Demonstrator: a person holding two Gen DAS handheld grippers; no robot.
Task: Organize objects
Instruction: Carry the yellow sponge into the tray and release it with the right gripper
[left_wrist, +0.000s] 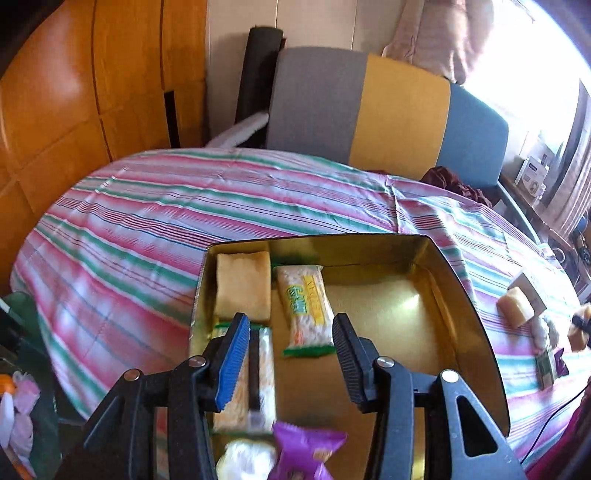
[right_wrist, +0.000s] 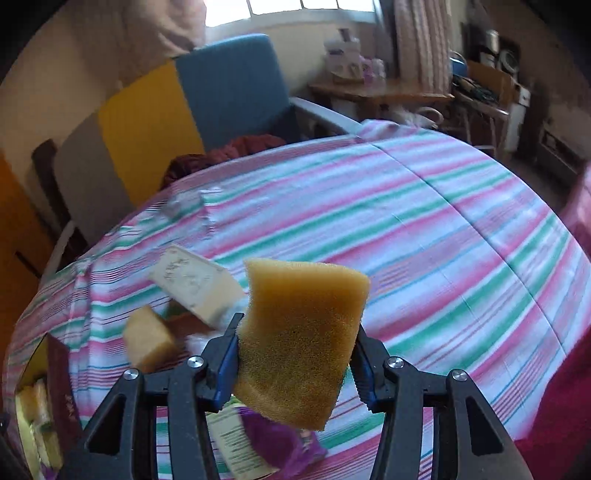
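Note:
A gold tin (left_wrist: 469, 295) lies open on the striped cloth. Inside it are a yellow sponge block (left_wrist: 242, 284), a wrapped rice-cracker bar (left_wrist: 306, 306), a second bar (left_wrist: 258, 376) and a purple packet (left_wrist: 310, 450). My left gripper (left_wrist: 290, 321) hovers over the tin, open, with nothing between its fingers. My right gripper (right_wrist: 298, 325) is shut on a yellow sponge (right_wrist: 303, 332) and holds it above the cloth. Below it lie another sponge block (right_wrist: 149, 338), a white box (right_wrist: 195, 288) and a purple packet (right_wrist: 273, 439).
The striped cloth (right_wrist: 424, 229) covers a rounded table. A grey, yellow and blue chair (left_wrist: 388, 107) stands behind it with dark red fabric (right_wrist: 221, 155) on the seat. Wooden panels (left_wrist: 74, 92) rise at the far left. A cluttered side table (right_wrist: 376, 92) stands by the window.

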